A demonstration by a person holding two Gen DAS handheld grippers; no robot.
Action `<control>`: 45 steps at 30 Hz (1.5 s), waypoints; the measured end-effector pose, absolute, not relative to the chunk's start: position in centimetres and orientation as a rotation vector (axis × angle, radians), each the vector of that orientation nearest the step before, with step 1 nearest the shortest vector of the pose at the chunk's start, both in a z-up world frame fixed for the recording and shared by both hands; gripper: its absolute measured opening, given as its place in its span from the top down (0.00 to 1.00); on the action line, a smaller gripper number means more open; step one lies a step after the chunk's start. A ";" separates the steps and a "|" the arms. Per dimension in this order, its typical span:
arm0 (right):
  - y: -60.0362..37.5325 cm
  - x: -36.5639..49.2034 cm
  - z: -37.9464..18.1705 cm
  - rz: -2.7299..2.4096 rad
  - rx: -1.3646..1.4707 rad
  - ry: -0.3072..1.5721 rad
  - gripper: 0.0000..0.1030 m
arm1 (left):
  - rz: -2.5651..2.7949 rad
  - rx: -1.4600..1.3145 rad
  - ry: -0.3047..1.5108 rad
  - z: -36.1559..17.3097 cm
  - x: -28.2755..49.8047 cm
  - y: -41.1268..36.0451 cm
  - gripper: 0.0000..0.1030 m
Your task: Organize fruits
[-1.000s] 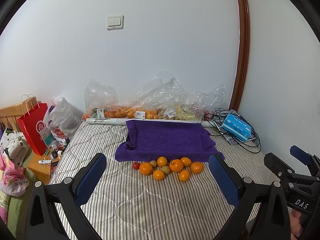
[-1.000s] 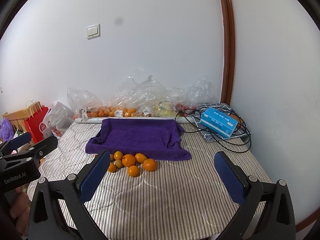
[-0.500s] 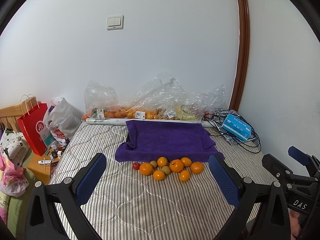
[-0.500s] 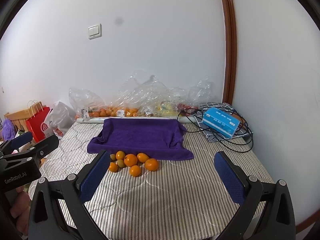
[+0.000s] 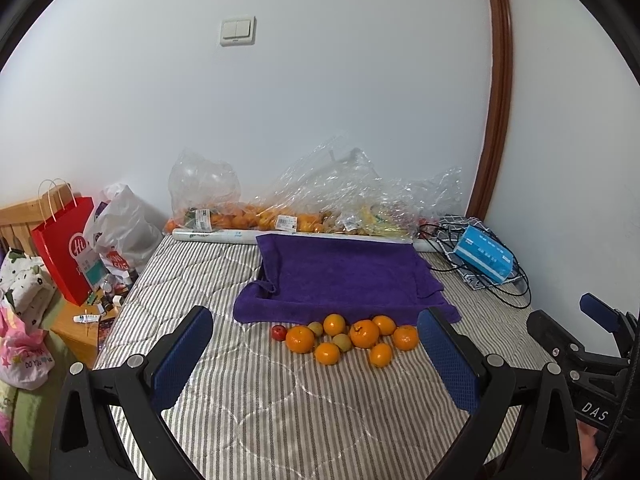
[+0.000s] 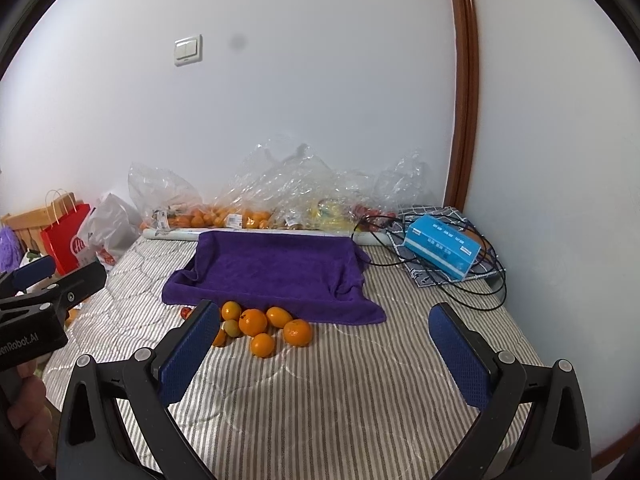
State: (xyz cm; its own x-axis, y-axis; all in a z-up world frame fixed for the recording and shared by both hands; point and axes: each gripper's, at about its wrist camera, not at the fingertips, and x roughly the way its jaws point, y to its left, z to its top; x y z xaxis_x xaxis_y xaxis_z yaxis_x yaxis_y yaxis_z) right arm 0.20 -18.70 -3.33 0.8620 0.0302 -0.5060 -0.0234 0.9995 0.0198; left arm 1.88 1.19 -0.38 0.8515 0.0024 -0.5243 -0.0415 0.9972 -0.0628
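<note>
A cluster of several oranges, two small greenish fruits and one small red fruit lies on the striped mattress, just in front of a purple towel draped over a tray. My left gripper is open and empty, held above the mattress short of the fruit. My right gripper is open and empty, to the right of the fruit; its left finger hides part of the cluster.
Clear plastic bags of fruit line the wall behind the towel. A blue box on black cables sits at the back right. A red paper bag and a white bag stand left of the bed.
Both grippers have drifted slightly forward toward the fruit. Nothing was picked up and both stay open.
</note>
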 end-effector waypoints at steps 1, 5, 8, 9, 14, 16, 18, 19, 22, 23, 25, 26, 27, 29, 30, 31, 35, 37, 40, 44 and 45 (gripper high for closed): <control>-18.8 0.5 -3.5 0.032 0.015 0.533 0.01 | 0.028 -0.072 0.555 -0.6 2.2 1.4 0.00; -19.1 1.9 -4.5 0.045 0.029 0.546 0.01 | 0.046 -0.074 0.575 -2.0 3.8 2.7 0.00; -19.5 3.2 -5.6 0.033 0.044 0.561 0.01 | 0.061 -0.077 0.593 -3.0 5.1 3.7 0.00; -19.5 3.7 -6.0 0.028 0.045 0.566 0.01 | 0.063 -0.080 0.602 -3.5 5.6 4.1 0.00; -19.0 6.3 -8.8 0.028 0.012 0.605 0.01 | 0.087 -0.116 0.663 -6.5 8.1 5.9 0.01; -18.7 7.7 -10.1 0.060 0.012 0.644 0.01 | 0.091 -0.132 0.692 -7.8 8.9 6.5 0.04; -18.2 8.7 -11.4 0.075 0.017 0.672 0.04 | 0.098 -0.127 0.724 -9.1 9.8 7.0 0.04; -17.9 9.4 -12.2 0.088 0.016 0.690 0.07 | 0.102 -0.118 0.736 -9.7 10.2 7.1 0.04; -17.0 11.0 -14.1 0.115 0.005 0.732 0.14 | 0.105 -0.096 0.773 -11.2 11.2 7.5 0.04; -16.8 11.3 -14.6 0.122 0.000 0.739 0.16 | 0.106 -0.099 0.787 -11.7 11.5 7.8 0.04; -16.2 12.2 -15.5 0.133 -0.006 0.753 0.20 | 0.103 -0.116 0.809 -12.6 12.2 8.4 0.04; -16.0 12.5 -16.0 0.140 -0.006 0.761 0.22 | 0.103 -0.125 0.818 -13.0 12.4 8.7 0.04; -15.8 12.9 -16.4 0.147 -0.004 0.769 0.23 | 0.105 -0.133 0.827 -13.5 12.7 9.0 0.04; -15.7 13.8 -17.3 0.158 0.003 0.783 0.25 | 0.098 -0.144 0.847 -14.2 13.2 9.3 0.04; -15.7 14.1 -17.6 0.157 0.005 0.788 0.25 | 0.095 -0.146 0.851 -14.5 13.3 9.4 0.04; -15.7 14.5 -18.1 0.151 0.006 0.797 0.25 | 0.096 -0.147 0.852 -14.8 13.4 9.5 0.04; -15.8 15.6 -19.4 0.154 0.017 0.819 0.29 | 0.095 -0.136 0.856 -15.9 13.5 9.6 0.04; -15.9 16.2 -20.1 0.161 0.030 0.831 0.32 | 0.087 -0.127 0.854 -16.3 13.5 9.5 0.05; -16.0 16.9 -20.9 0.174 0.047 0.857 0.32 | 0.071 -0.113 0.863 -16.9 13.8 9.2 0.09; -15.8 17.6 -21.2 0.199 0.042 0.883 0.42 | 0.041 -0.093 0.879 -17.7 14.6 8.5 0.11; -15.7 17.7 -21.3 0.201 0.034 0.884 0.43 | 0.035 -0.094 0.877 -17.8 14.7 8.3 0.11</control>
State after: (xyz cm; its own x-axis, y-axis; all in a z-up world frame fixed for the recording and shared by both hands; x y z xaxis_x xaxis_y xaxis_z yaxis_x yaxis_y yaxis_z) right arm 17.70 -15.75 -21.27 0.6166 0.1888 -0.7643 -0.1607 0.9806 0.1126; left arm 14.73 8.32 -17.79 0.6396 -0.0078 -0.7687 -0.0690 0.9953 -0.0675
